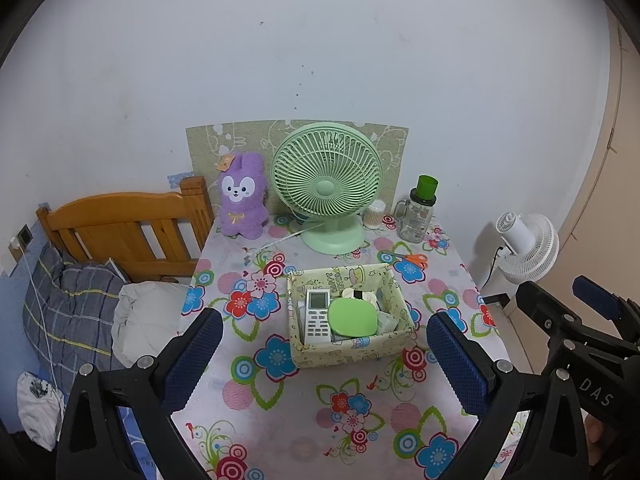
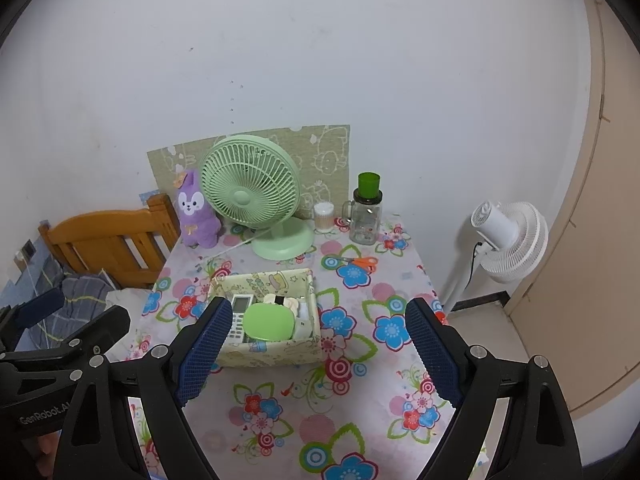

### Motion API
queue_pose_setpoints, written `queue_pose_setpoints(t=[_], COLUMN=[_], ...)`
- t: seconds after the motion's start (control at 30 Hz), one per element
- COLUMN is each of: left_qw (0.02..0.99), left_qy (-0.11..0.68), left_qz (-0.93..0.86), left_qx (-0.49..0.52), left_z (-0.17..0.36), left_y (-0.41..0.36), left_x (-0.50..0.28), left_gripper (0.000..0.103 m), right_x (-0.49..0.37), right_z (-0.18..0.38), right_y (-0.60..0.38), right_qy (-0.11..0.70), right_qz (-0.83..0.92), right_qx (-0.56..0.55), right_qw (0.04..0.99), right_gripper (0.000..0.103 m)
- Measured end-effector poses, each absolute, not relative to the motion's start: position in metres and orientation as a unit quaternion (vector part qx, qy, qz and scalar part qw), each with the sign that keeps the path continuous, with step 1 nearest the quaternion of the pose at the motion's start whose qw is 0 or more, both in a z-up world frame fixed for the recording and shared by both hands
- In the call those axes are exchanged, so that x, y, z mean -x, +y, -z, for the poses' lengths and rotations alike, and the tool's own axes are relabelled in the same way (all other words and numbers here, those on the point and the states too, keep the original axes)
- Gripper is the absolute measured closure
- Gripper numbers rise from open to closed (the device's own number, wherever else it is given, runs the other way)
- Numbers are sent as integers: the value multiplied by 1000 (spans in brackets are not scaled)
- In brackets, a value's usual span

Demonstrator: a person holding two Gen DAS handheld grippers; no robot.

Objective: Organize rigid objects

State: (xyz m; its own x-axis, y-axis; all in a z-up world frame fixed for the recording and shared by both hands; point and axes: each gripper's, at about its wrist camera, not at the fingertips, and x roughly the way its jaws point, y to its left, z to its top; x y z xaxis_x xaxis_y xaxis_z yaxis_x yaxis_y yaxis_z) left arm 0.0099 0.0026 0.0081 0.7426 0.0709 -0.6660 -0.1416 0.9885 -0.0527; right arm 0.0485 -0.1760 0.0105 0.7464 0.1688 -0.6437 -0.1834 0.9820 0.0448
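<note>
Box point(image 1: 352, 344) sits mid-table point(image 1: 280, 412), holding remote point(image 1: 318, 316) and green case point(image 1: 353, 317) — scissors point(image 1: 412, 258) near the back-right corner; left gripper point(image 1: 324, 360) and right gripper point(image 2: 316, 352) both spread, empty.

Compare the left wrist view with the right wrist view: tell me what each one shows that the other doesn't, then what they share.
Only the left wrist view shows the white cloth bundle on the floor by the bed and the pale pillow clearly. Only the right wrist view shows the standing white fan's pole and the floor beneath it. Both show the patterned box holding a remote and a green case, the green fan, purple plush, glass jar, orange scissors, and both grippers, left gripper and right gripper, open and holding nothing.
</note>
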Motion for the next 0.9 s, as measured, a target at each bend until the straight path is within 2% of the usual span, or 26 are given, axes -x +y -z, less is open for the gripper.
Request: queue_pose_setpoints(t=[0.9], left_qw=[933], left_qy=[350], left_qz=[-55], left_qx=[59], left_z=[-8], left_y=[2], left_x=[-17], left_gripper=[0], right_x=[-56], right_z=[-16], right_y=[-176], right_qy=[321], right_qz=[-91], right_qx=[2], right_qw=[943], right_gripper=[11])
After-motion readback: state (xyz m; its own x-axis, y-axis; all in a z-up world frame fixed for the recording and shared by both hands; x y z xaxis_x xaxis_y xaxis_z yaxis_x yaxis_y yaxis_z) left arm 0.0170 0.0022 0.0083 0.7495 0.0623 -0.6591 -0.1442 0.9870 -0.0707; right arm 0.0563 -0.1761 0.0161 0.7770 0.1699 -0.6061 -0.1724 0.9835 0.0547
